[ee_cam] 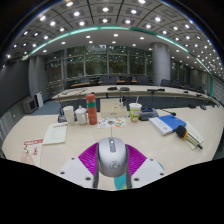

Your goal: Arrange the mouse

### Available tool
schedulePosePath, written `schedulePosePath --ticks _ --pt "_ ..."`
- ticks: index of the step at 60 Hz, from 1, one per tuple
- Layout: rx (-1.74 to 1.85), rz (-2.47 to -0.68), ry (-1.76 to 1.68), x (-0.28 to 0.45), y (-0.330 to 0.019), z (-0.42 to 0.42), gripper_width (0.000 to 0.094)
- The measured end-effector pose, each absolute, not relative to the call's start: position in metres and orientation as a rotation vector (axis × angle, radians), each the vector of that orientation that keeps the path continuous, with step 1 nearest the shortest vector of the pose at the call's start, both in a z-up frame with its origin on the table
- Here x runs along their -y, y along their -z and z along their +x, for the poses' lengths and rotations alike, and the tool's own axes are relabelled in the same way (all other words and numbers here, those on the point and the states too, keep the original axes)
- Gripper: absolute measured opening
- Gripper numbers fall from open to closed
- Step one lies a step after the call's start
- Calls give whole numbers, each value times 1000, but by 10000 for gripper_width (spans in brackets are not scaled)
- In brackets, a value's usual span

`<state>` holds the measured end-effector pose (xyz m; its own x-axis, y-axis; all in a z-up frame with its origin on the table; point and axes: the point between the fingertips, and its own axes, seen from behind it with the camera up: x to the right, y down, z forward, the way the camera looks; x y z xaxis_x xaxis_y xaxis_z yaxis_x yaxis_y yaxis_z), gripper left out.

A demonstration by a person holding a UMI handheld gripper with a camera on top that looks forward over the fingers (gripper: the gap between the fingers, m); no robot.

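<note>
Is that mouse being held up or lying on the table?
Held up: the gripper fingers press the mouse at both sides, above the table.

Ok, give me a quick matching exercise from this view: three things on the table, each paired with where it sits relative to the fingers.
Things:
1. mouse
2. red bottle
3. blue book

Places:
A. beyond the fingers, toward the right
B. between the fingers of the gripper, pads at both sides
C. beyond the fingers, slightly left, among cups

Pairs: 1-B, 2-C, 3-A

The tool (112,166) points forward over the table, its magenta pads (90,156) pressing a held mouse (112,155).
</note>
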<state>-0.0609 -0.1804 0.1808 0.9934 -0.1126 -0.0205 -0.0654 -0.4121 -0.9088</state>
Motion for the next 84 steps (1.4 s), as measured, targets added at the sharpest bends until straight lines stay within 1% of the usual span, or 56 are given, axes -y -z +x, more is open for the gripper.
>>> schedulePosePath --ticks 4,9,17,22,29,31,33,35,38,41,45,52,60,67,76,84 --pt "-159 -2030 72 176 -156 -17 368" --pt "-170 -2104 106 176 -107 27 370" --pt "-163 -2197 106 178 -39 57 373" --pt "-171 -2234 104 180 -12 67 399" --pt "-162 -2283 58 183 11 66 491" --pt "-150 -2282 58 181 8 65 513" --pt "-143 -2280 66 182 7 65 571" --pt "-136 -2282 66 184 4 64 680" --pt "-128 -2273 60 186 -4 61 871" --pt "-123 -2270 62 191 -17 59 838" --pt "-126 -2251 86 201 -35 55 868" --pt "-124 -2216 121 231 -77 45 864" --pt "-106 -2167 171 281 -128 27 858" --pt "-111 -2143 219 331 -162 16 858" --pt "-131 -2116 258 395 -191 -2 855" --pt "-138 -2106 277 432 -202 -15 856"
